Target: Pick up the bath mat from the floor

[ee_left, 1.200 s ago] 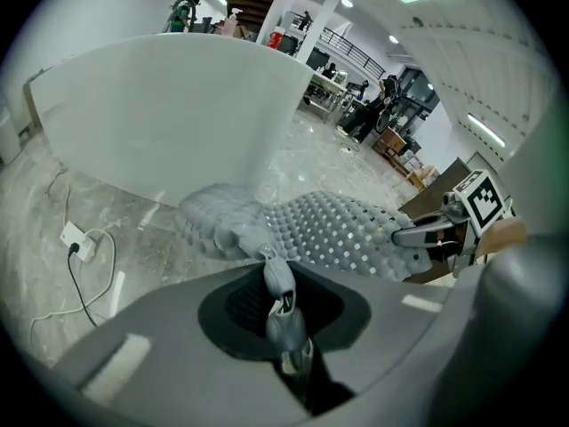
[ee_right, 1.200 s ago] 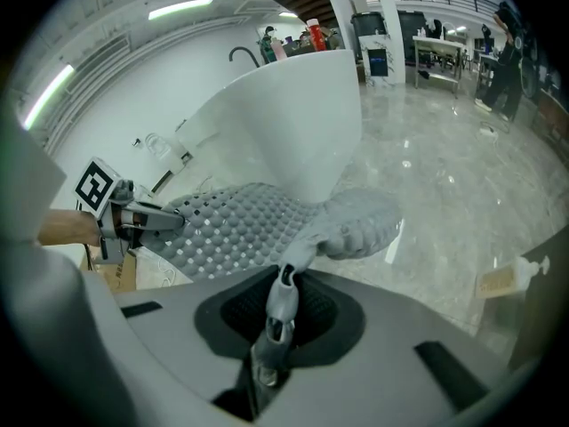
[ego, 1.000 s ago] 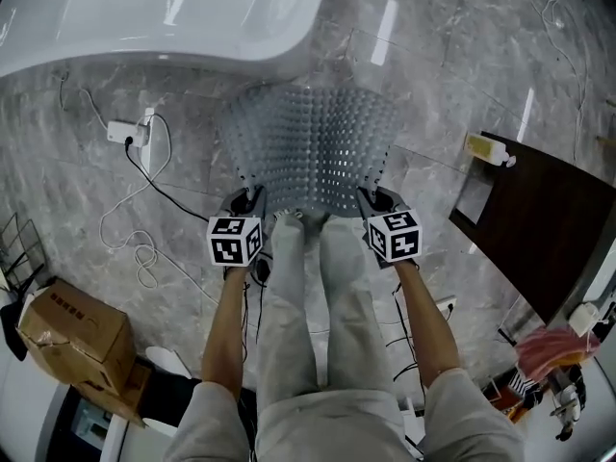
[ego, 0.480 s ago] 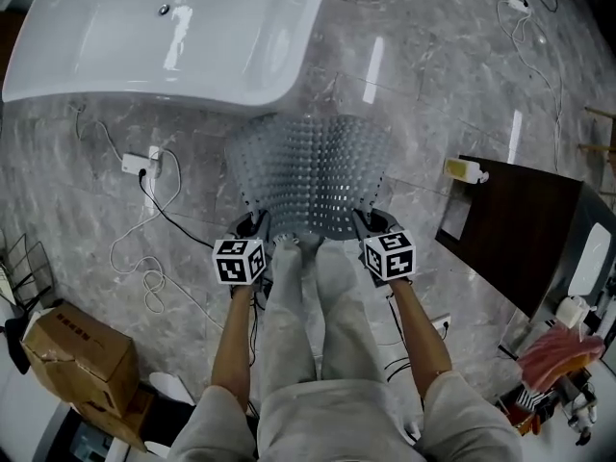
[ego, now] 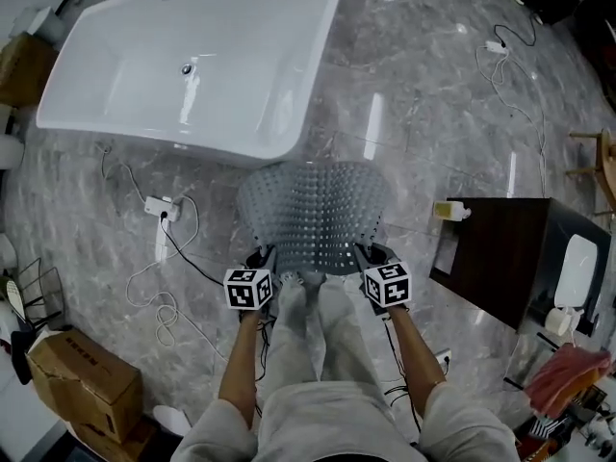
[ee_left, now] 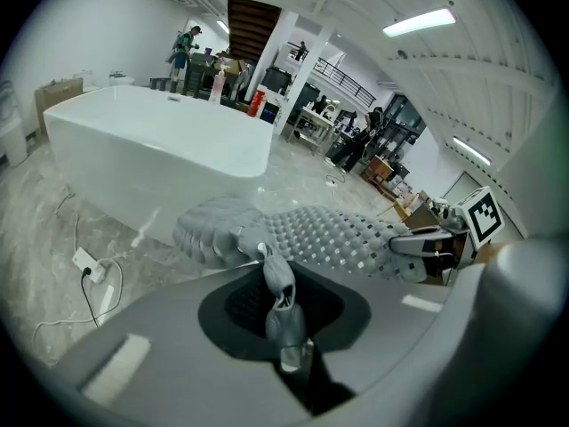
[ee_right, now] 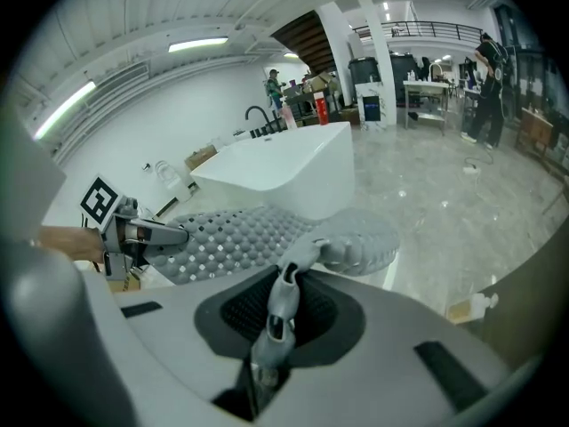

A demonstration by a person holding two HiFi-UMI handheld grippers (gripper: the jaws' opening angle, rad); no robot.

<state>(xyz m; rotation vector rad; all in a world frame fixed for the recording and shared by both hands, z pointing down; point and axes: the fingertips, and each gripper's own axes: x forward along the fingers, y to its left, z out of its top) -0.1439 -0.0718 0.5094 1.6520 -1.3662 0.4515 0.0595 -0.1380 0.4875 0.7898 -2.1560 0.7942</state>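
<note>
The grey bath mat (ego: 313, 208), studded with bumps and small holes, hangs stretched between my two grippers in front of my legs. My left gripper (ego: 261, 258) is shut on its near left corner, and my right gripper (ego: 367, 254) is shut on its near right corner. In the left gripper view a pinched fold of the bath mat (ee_left: 277, 292) runs down between the jaws, with the sheet spreading beyond it. The right gripper view shows the same: a fold of the bath mat (ee_right: 283, 305) is clamped, and the left gripper (ee_right: 164, 233) holds the far corner.
A white bathtub (ego: 192, 65) stands just beyond the mat. On the marble floor lie a power strip with cables (ego: 162, 210) at the left, cardboard boxes (ego: 82, 383) at the lower left, and a dark cabinet (ego: 505, 258) at the right.
Both grippers have risen together with the mat's near corners. More of the bathtub and floor has come into the head view.
</note>
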